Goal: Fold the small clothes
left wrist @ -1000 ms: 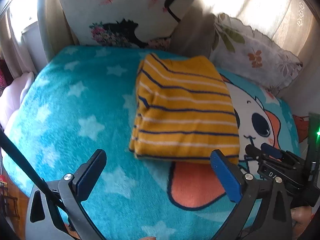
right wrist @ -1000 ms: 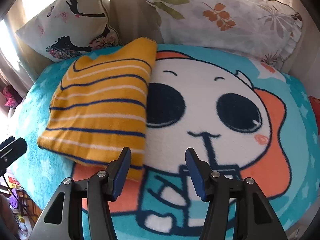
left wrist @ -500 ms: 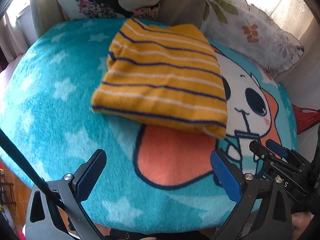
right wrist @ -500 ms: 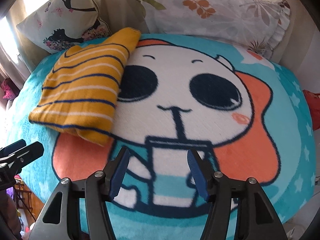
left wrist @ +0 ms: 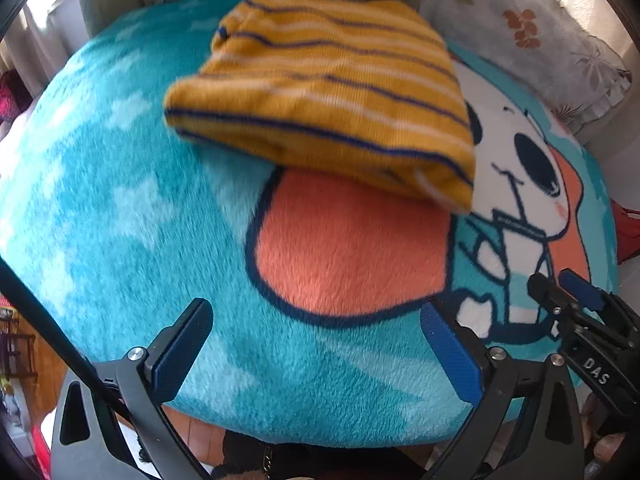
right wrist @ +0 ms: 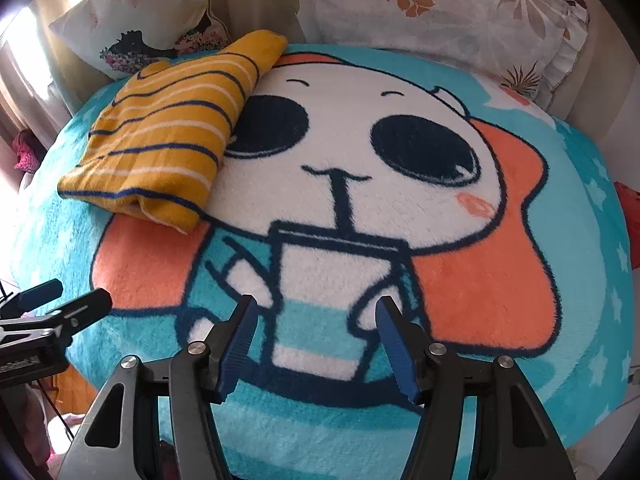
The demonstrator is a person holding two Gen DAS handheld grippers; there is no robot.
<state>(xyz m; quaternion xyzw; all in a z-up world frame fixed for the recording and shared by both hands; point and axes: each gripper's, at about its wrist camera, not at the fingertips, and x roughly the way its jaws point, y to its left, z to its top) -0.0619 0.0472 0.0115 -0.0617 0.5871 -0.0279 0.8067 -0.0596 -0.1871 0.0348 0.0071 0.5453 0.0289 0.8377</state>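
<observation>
A folded yellow garment with navy and white stripes [left wrist: 328, 92] lies on the teal cartoon blanket [left wrist: 120, 220]; it also shows at the upper left of the right wrist view [right wrist: 172, 132]. My left gripper [left wrist: 316, 344] is open and empty, held back near the blanket's front edge, well short of the garment. My right gripper [right wrist: 314, 340] is open and empty over the cartoon's cup, to the right of the garment. The right gripper shows at the lower right of the left wrist view [left wrist: 568, 296], the left one at the lower left of the right wrist view [right wrist: 60, 300].
A white pillow with a black figure [right wrist: 152, 20] and a floral pillow [right wrist: 440, 12] stand along the back of the blanket. The front edge of the blanket [left wrist: 320, 428] drops off just below the grippers, with floor beneath.
Both grippers have pulled back toward the front edge of the blanket, away from the folded garment. The garment lies still. Both stay open.
</observation>
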